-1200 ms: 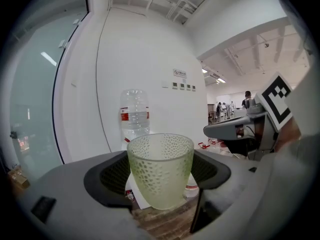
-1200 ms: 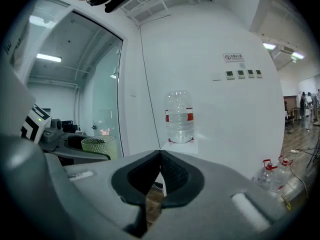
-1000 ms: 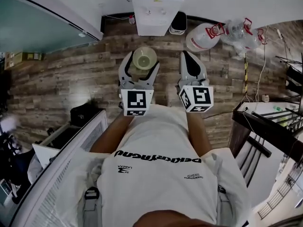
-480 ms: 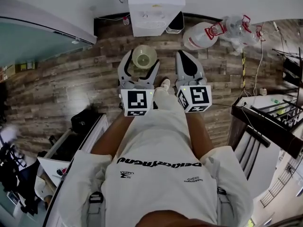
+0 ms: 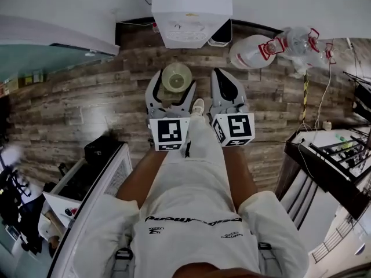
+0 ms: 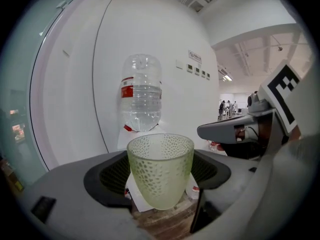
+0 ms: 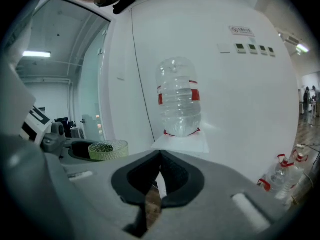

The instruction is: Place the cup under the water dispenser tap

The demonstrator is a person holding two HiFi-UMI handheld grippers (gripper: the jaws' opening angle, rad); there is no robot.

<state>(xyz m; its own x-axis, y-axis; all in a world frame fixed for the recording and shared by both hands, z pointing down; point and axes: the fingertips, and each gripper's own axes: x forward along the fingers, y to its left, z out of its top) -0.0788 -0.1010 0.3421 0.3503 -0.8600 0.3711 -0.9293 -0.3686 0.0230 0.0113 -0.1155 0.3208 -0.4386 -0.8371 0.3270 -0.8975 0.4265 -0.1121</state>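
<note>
A pale green dimpled cup stands upright between the jaws of my left gripper, which is shut on it. In the left gripper view the cup fills the space between the dark pads. Straight ahead stands the white water dispenser against the wall, its clear bottle on top. The cup is still short of the dispenser, over the wood floor. My right gripper hangs just right of the left one, with its jaws shut and nothing in them. From the right gripper view the cup's rim shows at left.
Large spare water bottles lie on the floor right of the dispenser, with cables beyond. A small black box sits beside the dispenser's base. A glass partition runs along the left, a white cabinet at lower left and a black rack at right.
Both grippers have moved forward toward the dispenser and sunk a little, the cup still in the left one. The person has stepped closer; a shoe now shows between the grippers.
</note>
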